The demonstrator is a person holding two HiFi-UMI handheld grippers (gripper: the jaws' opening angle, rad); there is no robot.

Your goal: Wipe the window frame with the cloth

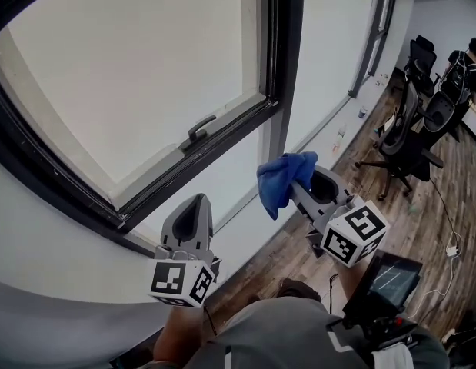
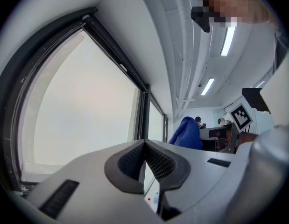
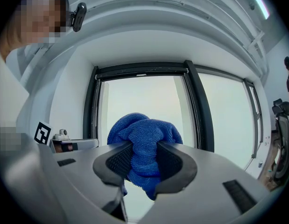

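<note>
White wall and a pale pane are filling the head view, with the dark window frame (image 1: 287, 44) running across it. A wooden floor (image 1: 422, 206) with office chairs (image 1: 403, 141) is stretching off to the frame's right. We are holding the right gripper (image 1: 301, 177) just below the frame's lower corner, and the blue cloth (image 1: 282, 181) is bunching at its tip. The left gripper (image 1: 193, 203) is hovering below the frame's bottom rail, under the handle (image 1: 199, 129) and apart from it.

Over to the left gripper view: we are seeing the left gripper (image 2: 144, 143) with its jaws pressing together at the tips and nothing between them. It is pointing towards the window frame (image 2: 143, 111), and the cloth (image 2: 187, 133) is showing to that frame's right.

Now the right gripper view: the right gripper (image 3: 144, 160) is clamping the cloth (image 3: 145, 134). Folds are bulging above the pads and drooping below them. The window frame (image 3: 200, 106) is standing behind the cloth, apart from it.
</note>
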